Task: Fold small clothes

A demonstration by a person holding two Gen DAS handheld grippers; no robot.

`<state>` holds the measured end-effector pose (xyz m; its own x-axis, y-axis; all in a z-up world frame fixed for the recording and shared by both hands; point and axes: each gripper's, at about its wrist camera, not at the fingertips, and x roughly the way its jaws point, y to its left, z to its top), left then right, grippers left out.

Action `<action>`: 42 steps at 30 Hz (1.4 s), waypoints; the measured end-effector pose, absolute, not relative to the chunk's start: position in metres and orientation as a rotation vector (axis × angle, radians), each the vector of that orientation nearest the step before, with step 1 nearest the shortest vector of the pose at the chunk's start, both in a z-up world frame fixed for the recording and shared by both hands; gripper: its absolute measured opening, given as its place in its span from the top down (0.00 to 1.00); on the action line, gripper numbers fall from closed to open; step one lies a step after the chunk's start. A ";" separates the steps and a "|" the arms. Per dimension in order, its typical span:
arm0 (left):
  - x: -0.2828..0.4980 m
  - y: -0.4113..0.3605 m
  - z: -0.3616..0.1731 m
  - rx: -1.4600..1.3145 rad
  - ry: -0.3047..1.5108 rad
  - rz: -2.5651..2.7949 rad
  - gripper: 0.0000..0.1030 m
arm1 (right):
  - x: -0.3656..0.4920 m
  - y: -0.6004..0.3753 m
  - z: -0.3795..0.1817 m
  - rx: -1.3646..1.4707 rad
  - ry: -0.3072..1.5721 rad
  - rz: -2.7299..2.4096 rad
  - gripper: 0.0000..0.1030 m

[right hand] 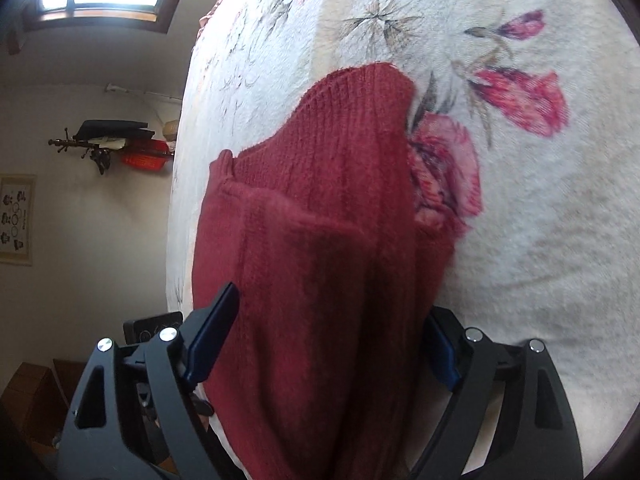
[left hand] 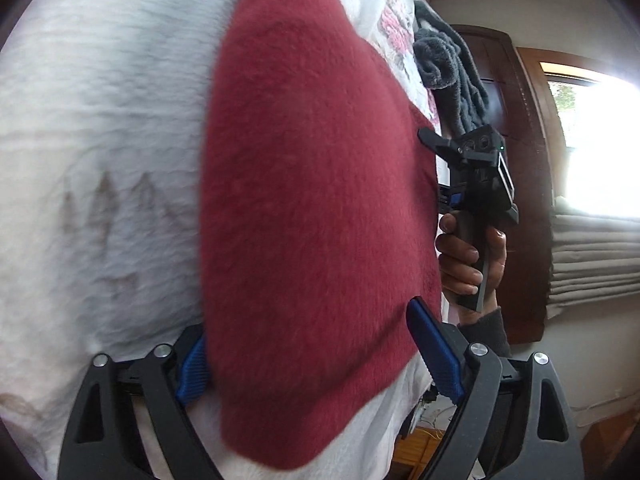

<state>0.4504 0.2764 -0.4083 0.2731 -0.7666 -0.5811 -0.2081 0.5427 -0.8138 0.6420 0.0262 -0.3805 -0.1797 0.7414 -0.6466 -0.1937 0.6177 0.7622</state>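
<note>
Now both my left gripper [left hand: 316, 356] and right gripper [right hand: 324, 344] jaws gape around the red sweater [left hand: 312, 208]; my fingertips stay hidden beneath it.

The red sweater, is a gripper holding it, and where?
No. Both the left gripper and right gripper are open, straddling the red sweater on the bedspread.

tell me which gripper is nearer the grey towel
Right. The right gripper sits just below the grey towel, at the red sweater's far edge; the left gripper is open at its near end.
</note>
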 end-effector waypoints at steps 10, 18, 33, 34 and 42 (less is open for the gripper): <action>0.446 0.278 -0.388 -0.875 1.336 -0.396 0.54 | 0.621 0.035 -0.353 0.470 1.446 0.859 0.70; 0.405 0.295 -0.324 -0.745 1.284 -0.412 0.57 | 0.572 0.051 -0.302 0.540 1.346 0.900 0.73; 0.200 0.355 -0.354 -0.841 1.249 -0.298 0.54 | 0.420 0.122 -0.355 0.465 1.552 1.030 0.72; 0.198 0.356 -0.367 -0.839 1.274 -0.281 0.51 | 0.418 0.122 -0.365 0.449 1.568 1.004 0.70; 0.176 0.368 -0.319 -0.616 1.174 -0.069 0.35 | 0.408 0.070 -0.317 0.443 1.428 0.802 0.45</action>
<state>0.1762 0.3675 -0.3187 0.4041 -0.3623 -0.8399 -0.2610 0.8344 -0.4855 0.4077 0.0699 -0.3165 -0.0487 0.7164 -0.6960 -0.2220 0.6716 0.7069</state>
